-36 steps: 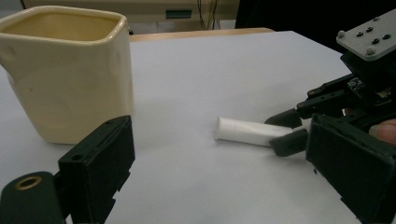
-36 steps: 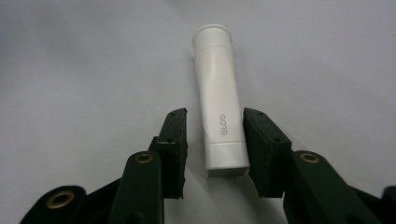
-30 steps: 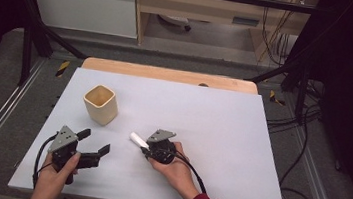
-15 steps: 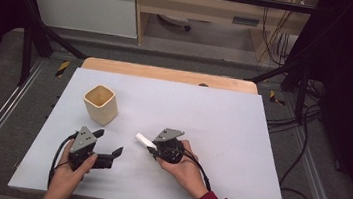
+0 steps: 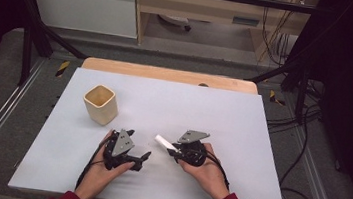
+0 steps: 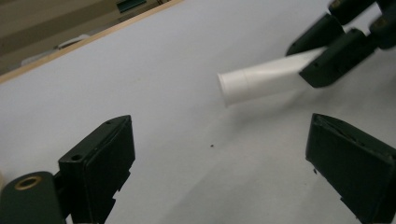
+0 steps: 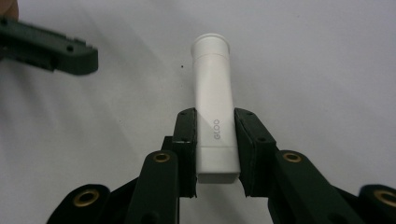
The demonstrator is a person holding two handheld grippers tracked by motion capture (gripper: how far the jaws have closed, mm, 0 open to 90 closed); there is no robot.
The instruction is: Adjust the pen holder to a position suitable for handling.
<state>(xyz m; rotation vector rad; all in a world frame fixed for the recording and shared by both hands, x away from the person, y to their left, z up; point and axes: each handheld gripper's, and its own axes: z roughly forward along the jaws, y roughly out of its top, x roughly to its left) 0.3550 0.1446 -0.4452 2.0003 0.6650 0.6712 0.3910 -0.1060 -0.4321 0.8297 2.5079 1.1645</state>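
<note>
Left gripper [image 5: 143, 157] moved nearer tube [image 5: 163, 141]; table [image 5: 260, 139] open.

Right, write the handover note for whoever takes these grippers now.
Right gripper: shut on the white glue tube, gripping its flat tail end, cap end pointing at the left gripper.
Left gripper: open, empty, jaws aimed at the tube's cap end, not touching it.
Beige cup: upright on the white table, beyond the left hand, apart from both grippers.
Done: tube picked up.
Left, probably: close the left gripper on the cap end; whether the cup comes into it I cannot tell.
</note>
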